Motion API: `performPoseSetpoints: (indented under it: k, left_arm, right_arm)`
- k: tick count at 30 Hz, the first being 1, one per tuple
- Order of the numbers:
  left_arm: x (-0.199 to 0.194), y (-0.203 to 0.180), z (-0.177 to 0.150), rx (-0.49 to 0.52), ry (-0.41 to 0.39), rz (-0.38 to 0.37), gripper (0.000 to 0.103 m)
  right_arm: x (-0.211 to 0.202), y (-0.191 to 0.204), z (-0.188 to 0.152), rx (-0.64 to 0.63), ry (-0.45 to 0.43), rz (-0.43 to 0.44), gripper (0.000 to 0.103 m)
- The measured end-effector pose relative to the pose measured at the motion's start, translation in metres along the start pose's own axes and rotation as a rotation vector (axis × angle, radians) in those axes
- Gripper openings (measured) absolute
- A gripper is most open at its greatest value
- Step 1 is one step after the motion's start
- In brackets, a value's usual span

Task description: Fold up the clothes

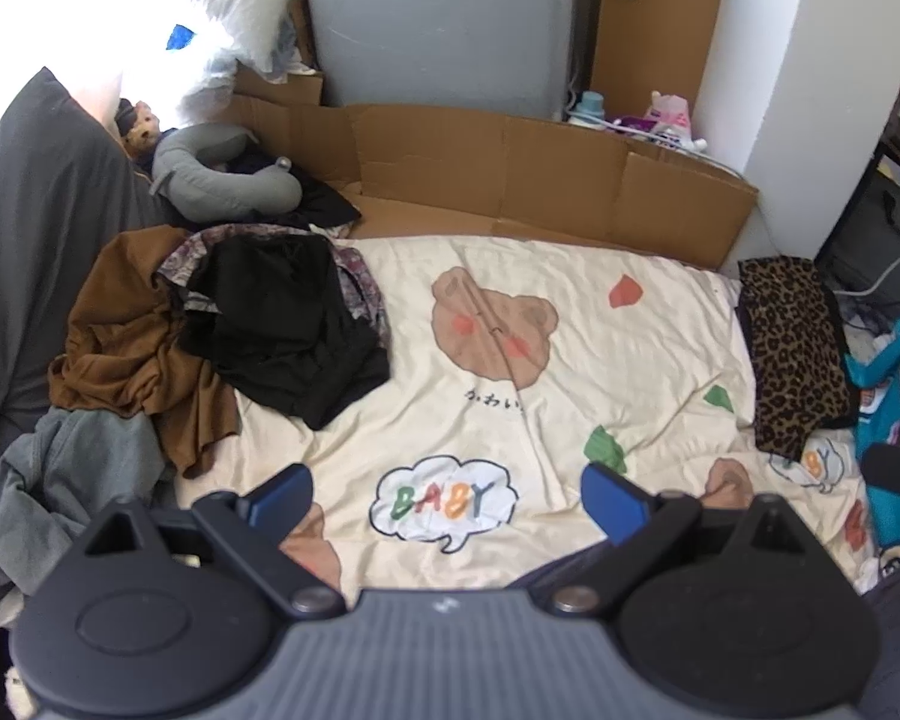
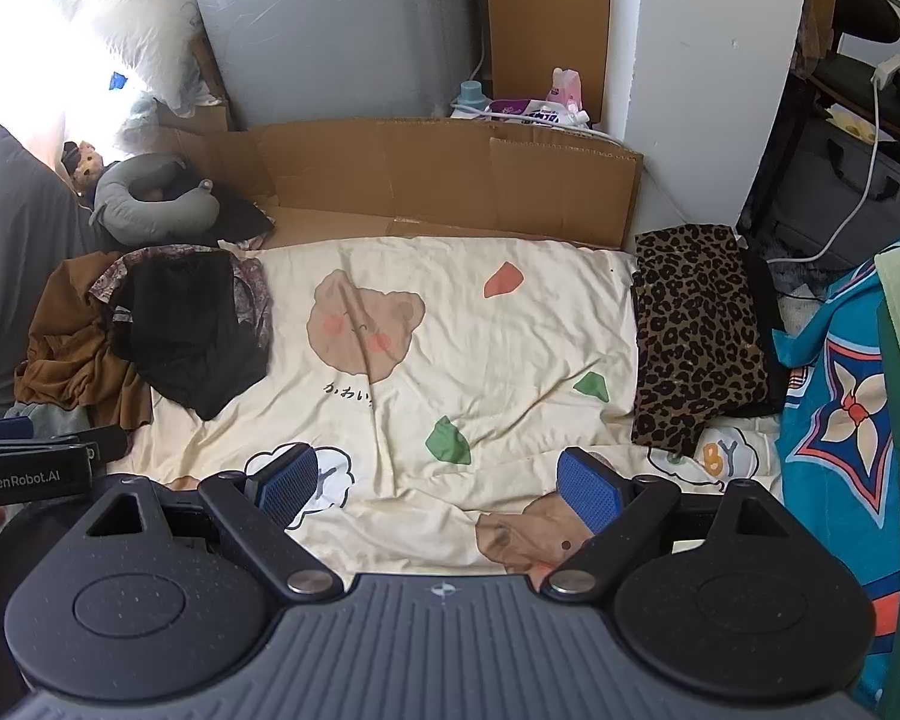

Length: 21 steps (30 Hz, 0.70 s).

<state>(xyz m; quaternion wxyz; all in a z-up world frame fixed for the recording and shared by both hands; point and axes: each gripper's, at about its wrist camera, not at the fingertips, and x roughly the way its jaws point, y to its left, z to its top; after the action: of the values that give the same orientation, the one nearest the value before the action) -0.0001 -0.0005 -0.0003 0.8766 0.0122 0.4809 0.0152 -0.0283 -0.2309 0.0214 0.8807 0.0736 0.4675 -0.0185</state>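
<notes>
Grey garment [image 1: 60, 498] cut off at frame edge | left tool [image 1: 447, 495] spread, empty | right tool [image 2: 438, 483] spread, empty

Hovering level side by side, left gripper [image 1: 447, 495] and right gripper [image 2: 438, 483] both gaping wide, holding nothing.

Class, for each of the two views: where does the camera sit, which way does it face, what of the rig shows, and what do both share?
Left wrist: on the left gripper, facing across the bed; fingers spread; clothes pile ahead-left.
Right wrist: on the right gripper, facing likewise; left gripper at its left edge.
Shared: bear sheet, leopard garment, cardboard.
</notes>
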Motion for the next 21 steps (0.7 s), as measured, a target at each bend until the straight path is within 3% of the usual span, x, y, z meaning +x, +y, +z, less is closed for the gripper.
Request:
performPoseSetpoints:
  k: [14,21]
  left_arm:
    - [0.0,0.004,-0.003,-0.008,0.001,-0.015,0.097]
    - [-0.003,-0.004,-0.004,0.01,-0.008,0.005,0.097]
  right_arm:
    - [0.005,0.003,-0.001,-0.003,0.048,-0.014,0.091]
    - [0.002,0.005,-0.003,-0.016,0.019,-0.027,0.091]
